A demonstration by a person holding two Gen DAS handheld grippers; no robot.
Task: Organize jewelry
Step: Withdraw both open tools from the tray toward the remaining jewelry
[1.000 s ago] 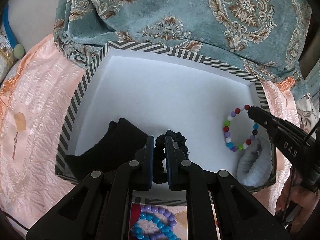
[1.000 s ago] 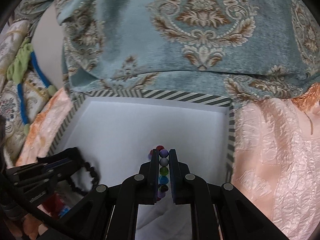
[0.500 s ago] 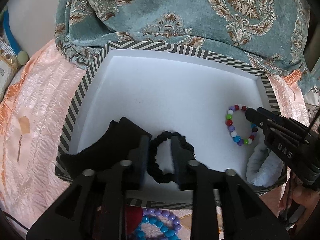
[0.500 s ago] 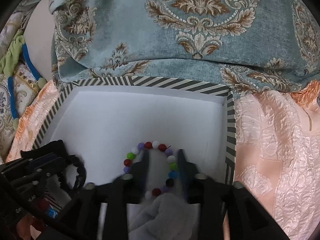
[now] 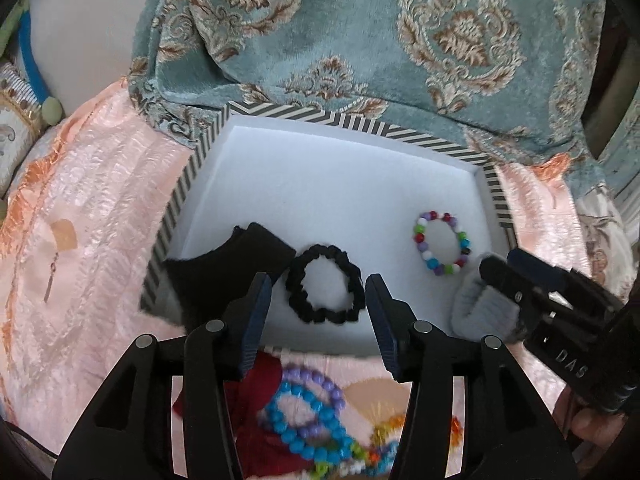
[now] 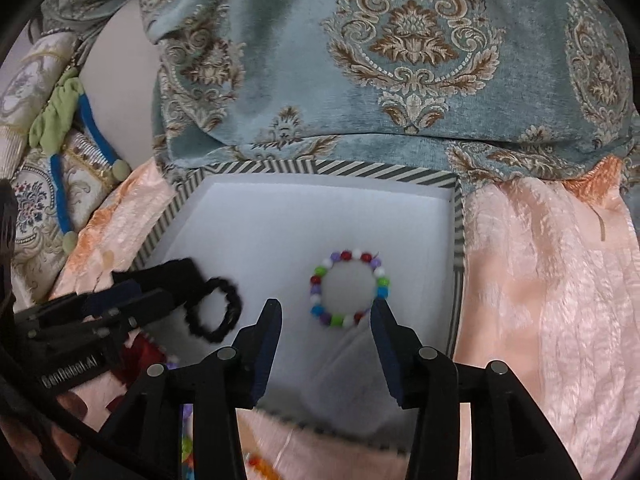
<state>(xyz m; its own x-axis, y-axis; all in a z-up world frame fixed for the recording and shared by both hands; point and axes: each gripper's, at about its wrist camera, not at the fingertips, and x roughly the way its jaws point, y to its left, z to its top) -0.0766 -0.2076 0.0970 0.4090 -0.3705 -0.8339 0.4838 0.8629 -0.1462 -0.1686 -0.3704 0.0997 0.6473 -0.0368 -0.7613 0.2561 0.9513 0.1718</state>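
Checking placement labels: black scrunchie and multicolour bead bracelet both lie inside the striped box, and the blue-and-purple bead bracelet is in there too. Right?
Not quite. The black scrunchie and multicolour bead bracelet lie inside the striped box, but the blue-and-purple bead bracelet lies outside it on the pink cloth, as the left wrist view shows.

Left gripper (image 5: 318, 300) angled steeply down, jaws opening, nothing between the pads. Right gripper (image 6: 325, 322) likewise angled down, jaws opening, pads clear.

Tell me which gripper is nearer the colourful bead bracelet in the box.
Right. The right gripper, jaws opening, sits just behind the bead bracelet, nothing gripped. The left gripper is over the black bracelet.
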